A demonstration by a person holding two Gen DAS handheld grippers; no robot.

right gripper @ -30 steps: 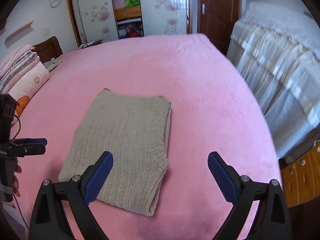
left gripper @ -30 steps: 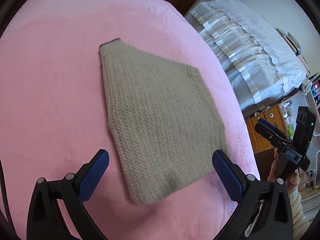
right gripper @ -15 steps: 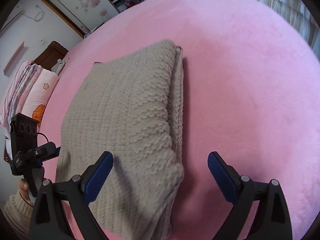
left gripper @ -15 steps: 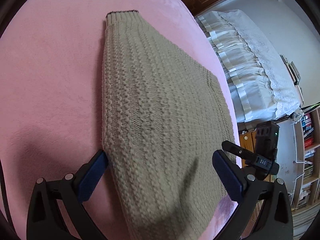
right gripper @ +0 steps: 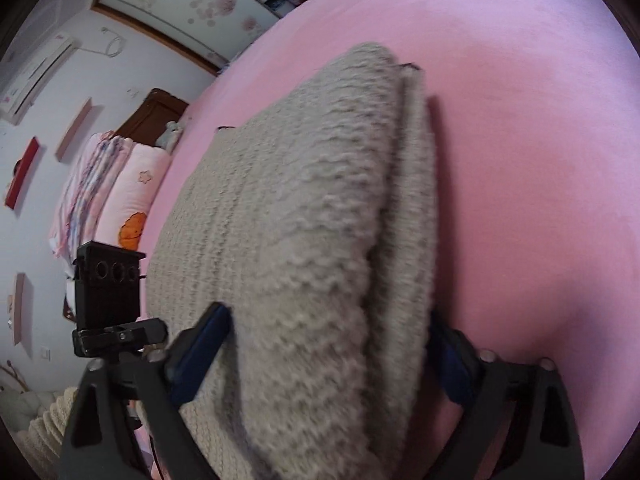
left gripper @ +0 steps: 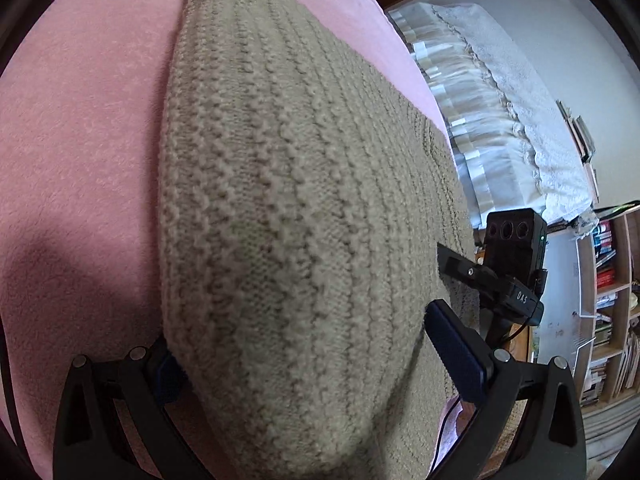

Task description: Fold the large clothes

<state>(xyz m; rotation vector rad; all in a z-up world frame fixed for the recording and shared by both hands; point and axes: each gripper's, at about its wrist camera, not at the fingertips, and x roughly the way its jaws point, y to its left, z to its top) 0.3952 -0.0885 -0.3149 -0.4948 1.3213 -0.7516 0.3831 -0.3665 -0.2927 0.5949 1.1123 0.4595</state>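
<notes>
A folded beige knit sweater (left gripper: 288, 200) lies on the pink bed (left gripper: 80, 140). My left gripper (left gripper: 304, 340) is open and straddles the sweater's near end. Its left fingertip is tucked under the knit edge and its right pad (left gripper: 452, 352) stands clear beside it. In the right wrist view the same sweater (right gripper: 288, 220) shows its stacked layers along the right side. My right gripper (right gripper: 330, 320) straddles that near corner with its jaws closing and the knit bulging between them. Each view shows the other gripper's black body, the right one (left gripper: 512, 264) and the left one (right gripper: 108, 304).
A white lace-draped piece of furniture (left gripper: 500, 120) and a bookshelf (left gripper: 612, 300) stand beyond the bed's right side. Stacked pink bedding (right gripper: 108, 184) lies by a dark headboard (right gripper: 156, 112). A wardrobe (right gripper: 192, 4) stands at the back. Bare pink cover (right gripper: 520, 120) lies right of the sweater.
Both grippers came down and forward onto the sweater's near end, which now fills each view. The right jaws have narrowed around the knit. The left fingertip slipped under the edge.
</notes>
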